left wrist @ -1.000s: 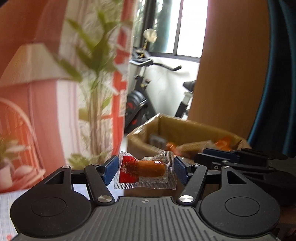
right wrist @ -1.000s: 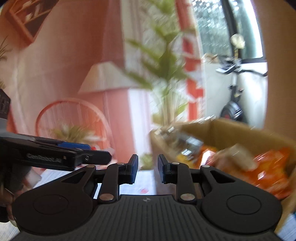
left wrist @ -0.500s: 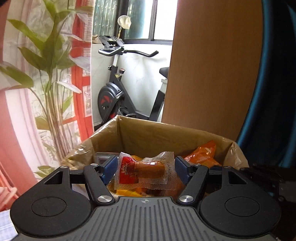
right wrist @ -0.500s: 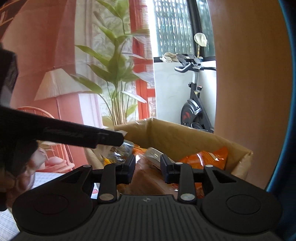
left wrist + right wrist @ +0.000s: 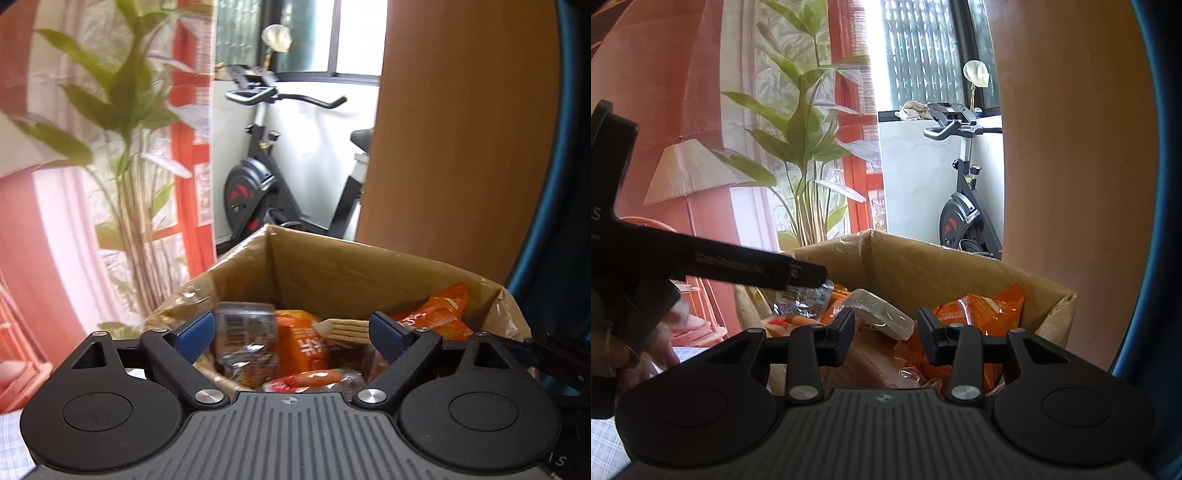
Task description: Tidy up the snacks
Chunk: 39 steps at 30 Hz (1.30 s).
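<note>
A brown cardboard box (image 5: 369, 269) (image 5: 923, 266) holds several snack packs. My left gripper (image 5: 291, 332) hangs over its near edge, jaws opening wide with nothing pressed between the pads. Below it the clear-wrapped sausage pack (image 5: 310, 380) lies on the pile in the box. A dark foil pack (image 5: 243, 332) and orange bags (image 5: 439, 314) lie around it. My right gripper (image 5: 886, 332) hovers over the same box, jaws opening, nothing between them. A white wrapped snack (image 5: 879, 310) and an orange bag (image 5: 975, 306) lie beneath it. The left gripper's finger (image 5: 757, 266) reaches in from the left.
A tall green plant (image 5: 801, 147) and a lamp (image 5: 690, 173) stand behind the box on the left. An exercise bike (image 5: 266, 177) stands by the window. A brown wooden panel (image 5: 461, 147) rises right of the box. A person's hand (image 5: 620, 354) holds the left gripper.
My left gripper moved over the box and opened; the sausage pack dropped out of it onto the pile. My right gripper also swung over the box and its jaws widened.
</note>
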Each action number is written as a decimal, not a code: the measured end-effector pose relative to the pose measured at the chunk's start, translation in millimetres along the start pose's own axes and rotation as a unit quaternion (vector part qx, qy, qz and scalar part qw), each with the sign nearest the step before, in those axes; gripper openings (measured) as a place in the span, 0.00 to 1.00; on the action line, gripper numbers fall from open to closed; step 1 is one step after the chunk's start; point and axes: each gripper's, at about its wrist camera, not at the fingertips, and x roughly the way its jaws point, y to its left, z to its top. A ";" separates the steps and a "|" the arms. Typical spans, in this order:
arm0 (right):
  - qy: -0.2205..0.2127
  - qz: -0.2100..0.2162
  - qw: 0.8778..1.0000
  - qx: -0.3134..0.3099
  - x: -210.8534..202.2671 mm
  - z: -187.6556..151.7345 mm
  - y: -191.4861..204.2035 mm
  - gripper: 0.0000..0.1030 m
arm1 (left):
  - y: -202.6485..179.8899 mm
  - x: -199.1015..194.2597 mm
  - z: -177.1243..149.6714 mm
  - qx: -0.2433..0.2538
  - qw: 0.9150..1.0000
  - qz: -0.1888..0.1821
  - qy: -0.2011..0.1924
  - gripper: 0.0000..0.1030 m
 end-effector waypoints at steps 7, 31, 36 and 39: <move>0.005 0.003 1.000 0.000 -4.5 2.3 7.4 0.55 | 7.8 -34.2 -6.5 -0.004 0.999 0.036 -0.007 0.90; -0.030 0.097 0.994 -0.044 -57.0 42.0 102.9 1.00 | 55.3 -237.0 -50.4 -0.115 0.955 0.263 -0.071 0.89; -0.026 0.121 0.991 -0.051 -63.7 42.1 121.4 1.00 | 58.6 -261.4 -62.2 -0.126 0.949 0.280 -0.066 0.89; -0.026 0.127 0.990 -0.056 -66.3 42.2 128.9 1.00 | 59.6 -269.5 -68.6 -0.130 0.945 0.293 -0.064 0.90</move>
